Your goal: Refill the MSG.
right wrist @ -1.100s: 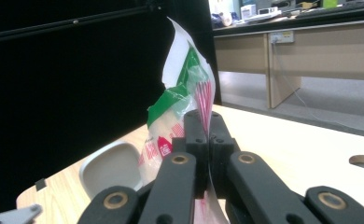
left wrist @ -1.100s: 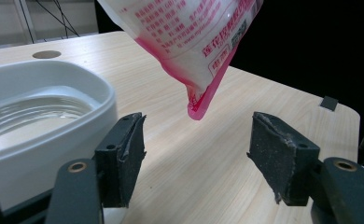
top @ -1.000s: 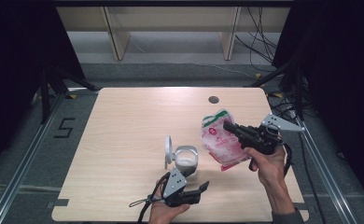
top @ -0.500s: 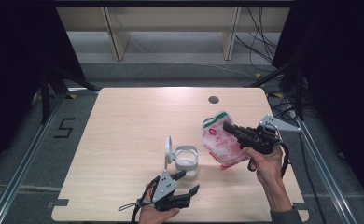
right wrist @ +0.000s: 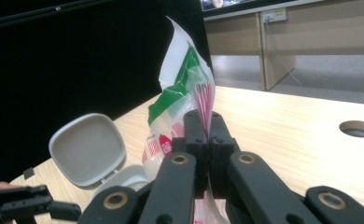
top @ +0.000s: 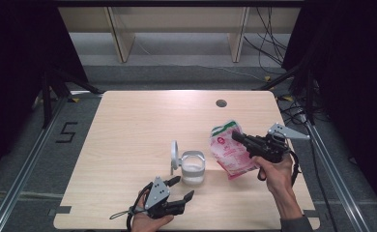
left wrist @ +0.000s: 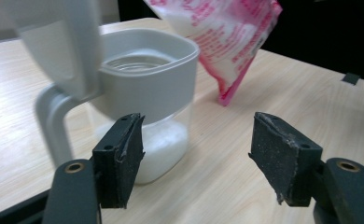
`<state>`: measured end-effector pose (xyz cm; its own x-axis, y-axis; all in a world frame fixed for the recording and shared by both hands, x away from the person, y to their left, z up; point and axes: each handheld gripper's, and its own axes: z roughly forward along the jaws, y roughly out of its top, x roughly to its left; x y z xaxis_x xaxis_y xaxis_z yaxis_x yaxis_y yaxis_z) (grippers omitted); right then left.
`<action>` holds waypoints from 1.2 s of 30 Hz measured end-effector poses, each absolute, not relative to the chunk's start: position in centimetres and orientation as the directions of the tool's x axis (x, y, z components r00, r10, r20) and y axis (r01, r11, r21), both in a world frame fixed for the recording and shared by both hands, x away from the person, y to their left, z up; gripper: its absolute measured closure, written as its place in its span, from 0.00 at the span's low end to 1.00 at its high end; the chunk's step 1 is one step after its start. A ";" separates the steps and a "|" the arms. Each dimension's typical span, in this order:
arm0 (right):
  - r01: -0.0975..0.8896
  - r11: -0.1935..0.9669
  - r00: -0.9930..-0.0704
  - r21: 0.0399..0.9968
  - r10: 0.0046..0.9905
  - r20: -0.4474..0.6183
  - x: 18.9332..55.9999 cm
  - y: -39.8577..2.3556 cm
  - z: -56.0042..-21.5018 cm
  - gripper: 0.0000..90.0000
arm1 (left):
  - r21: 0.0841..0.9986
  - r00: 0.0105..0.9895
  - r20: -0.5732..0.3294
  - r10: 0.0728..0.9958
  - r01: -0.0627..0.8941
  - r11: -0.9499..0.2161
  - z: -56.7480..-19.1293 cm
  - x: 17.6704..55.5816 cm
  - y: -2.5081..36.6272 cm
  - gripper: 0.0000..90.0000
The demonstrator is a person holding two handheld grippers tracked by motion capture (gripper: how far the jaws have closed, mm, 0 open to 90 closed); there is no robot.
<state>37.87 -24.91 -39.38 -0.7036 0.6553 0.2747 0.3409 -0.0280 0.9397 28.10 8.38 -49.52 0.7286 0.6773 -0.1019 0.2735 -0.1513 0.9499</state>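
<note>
High view overhead; gripper views low, close

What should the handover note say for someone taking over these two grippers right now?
Right gripper: shut on the pink and white plastic bag, held up at the table's right side.
Left gripper: open, holding nothing, at the near edge in front of the jar.
Clear plastic jar with grey collar: upright mid-table, its hinged grey lid flipped open, some white granules already inside.
Done: lid open, bag in hand.
Left, probably: steady the jar, pour from the bag, close the lid.
</note>
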 end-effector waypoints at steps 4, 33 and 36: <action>0.357 -0.027 -0.691 0.934 0.665 0.283 37.6 -25.6 -39.7 1.00 | 0.949 0.713 -0.114 0.692 0.283 -0.136 -49.5 28.4 9.2 0.37; 0.363 0.022 -0.593 0.932 0.776 0.213 35.6 -31.6 -40.6 1.00 | 0.949 0.681 -0.116 0.723 0.291 -0.121 -49.4 29.0 10.8 0.37; 0.347 0.045 -0.597 0.937 0.781 0.183 35.9 -32.1 -40.8 1.00 | 0.947 0.680 -0.112 0.725 0.294 -0.129 -49.3 28.9 10.8 0.37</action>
